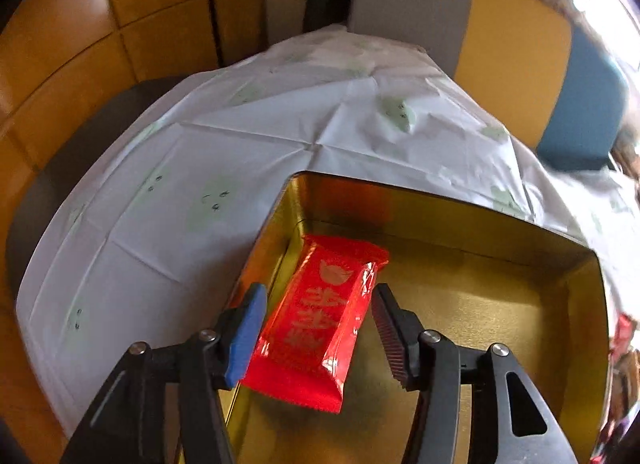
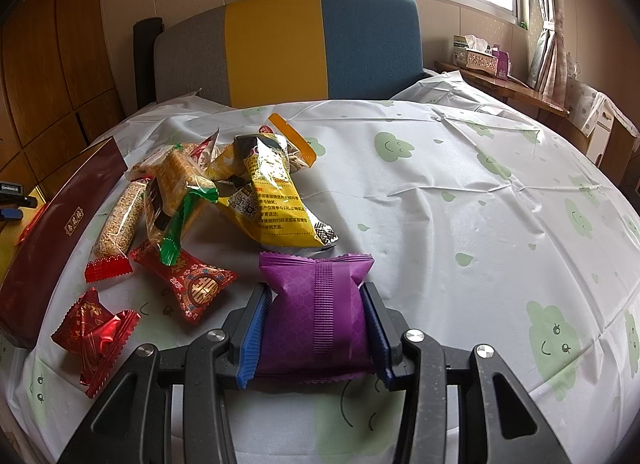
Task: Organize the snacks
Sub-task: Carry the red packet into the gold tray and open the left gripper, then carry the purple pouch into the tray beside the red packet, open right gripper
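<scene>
So on my left side, my left gripper (image 1: pixel 318 334) hangs over the gold tin box (image 1: pixel 460 224). Its two fingers are spread apart. A red snack pack (image 1: pixel 320 324) lies between them, down in the left part of the box near the wall. The blue pad looks right at the pack's edge, but the other finger is clear of it, so I am not squeezing it. I think this pack is in its place now, or very nearly.

Next to the box, the white cloth with green smiley clouds (image 2: pixel 460 200) covers the table.

On my right side, the dark red box side (image 2: pixel 52 240) is far left. Beside it sits the pile of snacks: small red candies (image 2: pixel 94 328), a red pack with a gold sign (image 2: pixel 192 284), a seed bar (image 2: pixel 120 224), a green-ended pack (image 2: pixel 180 220) and a big yellow bag (image 2: pixel 276 204).

Just right of the pile, my right gripper (image 2: pixel 314 328) pinches a purple snack pack (image 2: pixel 316 312). Both pads press its sides.

I think the step now is moving snacks into the box, one at a time. Next, I should lift my left gripper away, then carry the purple pack over the wall and set it beside the red one without squashing it.
</scene>
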### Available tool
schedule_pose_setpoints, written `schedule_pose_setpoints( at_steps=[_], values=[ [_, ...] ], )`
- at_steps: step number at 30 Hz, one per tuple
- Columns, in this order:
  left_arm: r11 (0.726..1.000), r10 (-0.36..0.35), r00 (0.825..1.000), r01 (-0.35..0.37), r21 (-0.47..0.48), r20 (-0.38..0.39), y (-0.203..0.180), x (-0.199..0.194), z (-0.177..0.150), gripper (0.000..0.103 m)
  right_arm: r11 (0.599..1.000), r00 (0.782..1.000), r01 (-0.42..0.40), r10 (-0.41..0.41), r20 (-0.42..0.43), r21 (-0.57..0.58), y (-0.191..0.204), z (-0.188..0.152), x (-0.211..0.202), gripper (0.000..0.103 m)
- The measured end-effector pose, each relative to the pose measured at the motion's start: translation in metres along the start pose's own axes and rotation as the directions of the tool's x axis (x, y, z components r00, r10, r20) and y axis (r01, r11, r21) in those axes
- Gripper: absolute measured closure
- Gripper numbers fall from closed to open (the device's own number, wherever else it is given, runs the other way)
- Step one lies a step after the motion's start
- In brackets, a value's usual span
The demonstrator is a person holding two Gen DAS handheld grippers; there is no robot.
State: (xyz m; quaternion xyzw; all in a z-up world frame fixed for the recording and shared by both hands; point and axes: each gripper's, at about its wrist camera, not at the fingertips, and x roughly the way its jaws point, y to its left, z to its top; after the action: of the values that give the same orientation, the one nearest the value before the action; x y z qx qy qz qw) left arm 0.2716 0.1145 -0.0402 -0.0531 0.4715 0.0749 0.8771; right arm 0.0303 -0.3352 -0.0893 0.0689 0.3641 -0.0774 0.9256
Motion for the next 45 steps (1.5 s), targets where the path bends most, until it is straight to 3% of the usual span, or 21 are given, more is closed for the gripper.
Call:
schedule_pose_setpoints(
  at_steps=[8,16,21,28,36,41,45],
  values=[
    [0.999,-0.018,0.998,0.02,-0.028,0.06,-0.001,-0.033,-0.022,0.048,1.0,1.0,-0.008,0.008,0.01,0.01,-0.001,0.0,-0.002,0.058],
    [0.994,-0.098,0.991,0.101,-0.032,0.094,-0.006,-0.072,-0.054,0.047,1.0,0.999,-0.011,0.012,0.046,-0.02,0.005,0.002,-0.015,0.059],
    [0.995,-0.086,0.993,0.089,-0.037,0.082,-0.005,-0.08,-0.081,0.036,0.995,0.998,-0.066,0.067,0.02,-0.073,0.03,0.013,-0.026,0.059],
    [0.998,-0.057,0.996,0.059,-0.03,0.064,-0.001,-0.079,-0.114,0.033,0.952,0.979,-0.192,0.203,0.026,-0.239,0.096,0.046,-0.046,0.059],
    [0.999,0.0,0.99,0.006,-0.038,0.138,0.015,-0.091,-0.124,0.023,0.853,0.916,-0.4,0.388,-0.105,-0.335,0.197,0.092,-0.041,0.059],
    [0.998,0.015,0.988,-0.006,-0.058,0.156,0.027,-0.093,-0.127,0.023,0.795,0.891,-0.454,0.406,-0.202,-0.403,0.268,0.101,-0.014,0.059],
    [0.997,-0.011,0.986,0.023,-0.072,0.166,0.038,-0.096,-0.13,0.023,0.787,0.879,-0.472,0.385,-0.28,-0.397,0.31,0.102,0.016,0.059]
  ],
)
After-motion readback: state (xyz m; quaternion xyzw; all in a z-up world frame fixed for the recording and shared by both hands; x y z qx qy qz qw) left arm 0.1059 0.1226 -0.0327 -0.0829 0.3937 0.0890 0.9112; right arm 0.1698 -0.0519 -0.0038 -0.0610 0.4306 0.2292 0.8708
